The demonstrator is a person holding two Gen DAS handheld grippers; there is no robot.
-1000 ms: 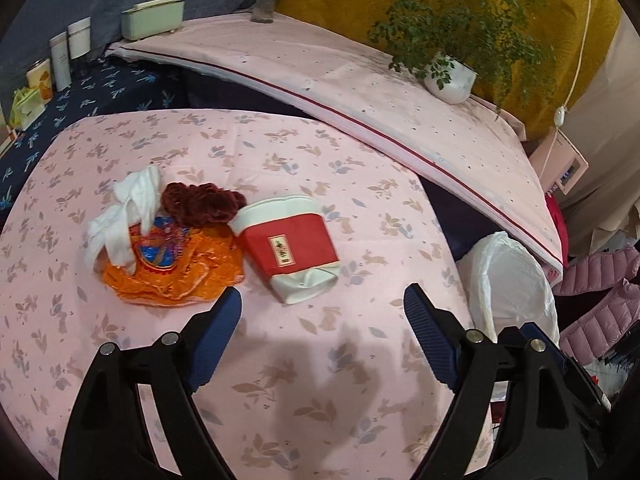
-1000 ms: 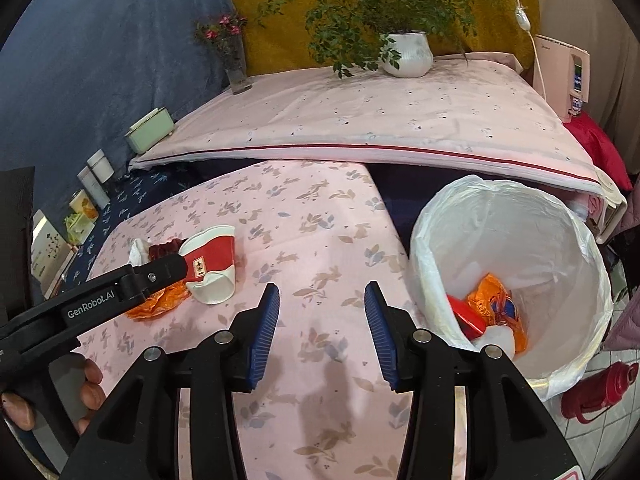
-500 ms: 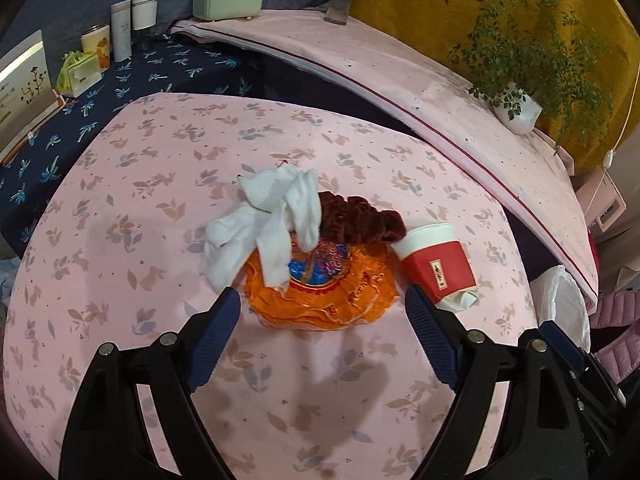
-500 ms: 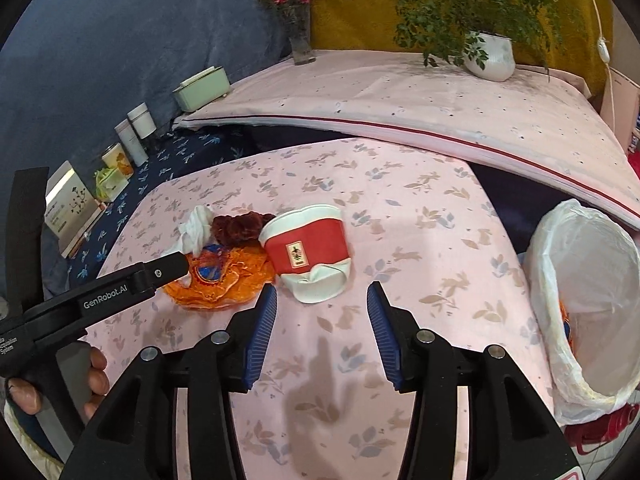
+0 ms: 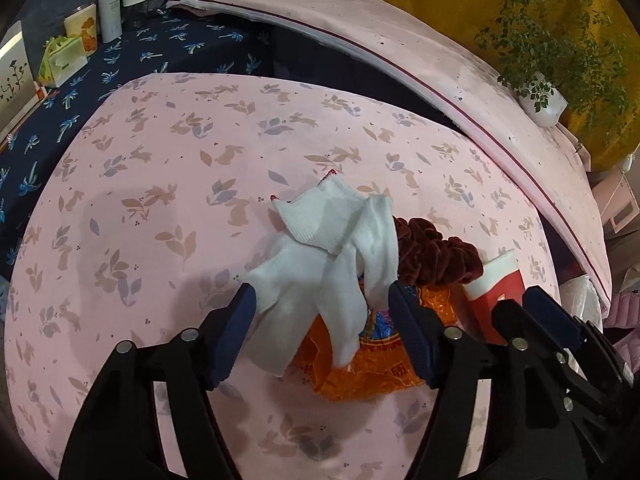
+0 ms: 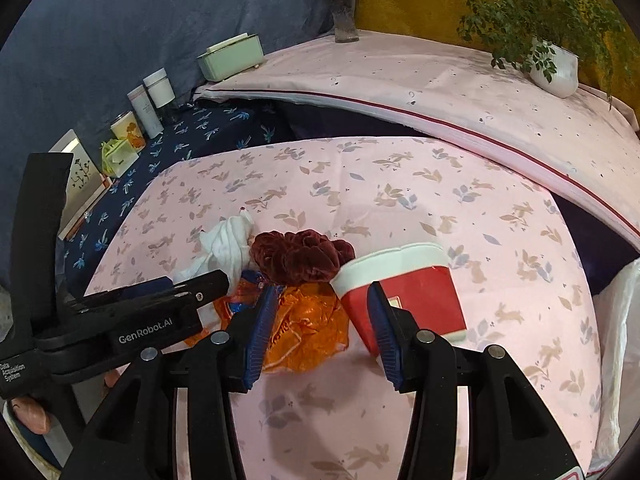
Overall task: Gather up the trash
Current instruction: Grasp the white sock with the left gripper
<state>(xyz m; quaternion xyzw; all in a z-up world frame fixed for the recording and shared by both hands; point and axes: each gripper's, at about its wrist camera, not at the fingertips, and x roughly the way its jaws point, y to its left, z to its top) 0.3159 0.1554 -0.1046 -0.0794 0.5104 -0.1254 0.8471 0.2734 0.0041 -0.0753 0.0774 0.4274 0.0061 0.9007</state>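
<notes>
On the counter, the orange wrapper lies half hidden under white tissue and a maroon scrunchie; the red cup lies right. Left gripper spread wide, straddling tissue; right gripper released, holding nothing.

**Colours on my table**

My tablecloth: pale pink w/ tan and grey-blue leaf & rabbit print. Crumpled tissue white. Scrunchie dark maroon velvet. Snack wrapper bright orange, blue patch. Paper cup red w/ white rim. My gripper pads blue, frames black. Side cloth navy w/ blue sprigs.
</notes>
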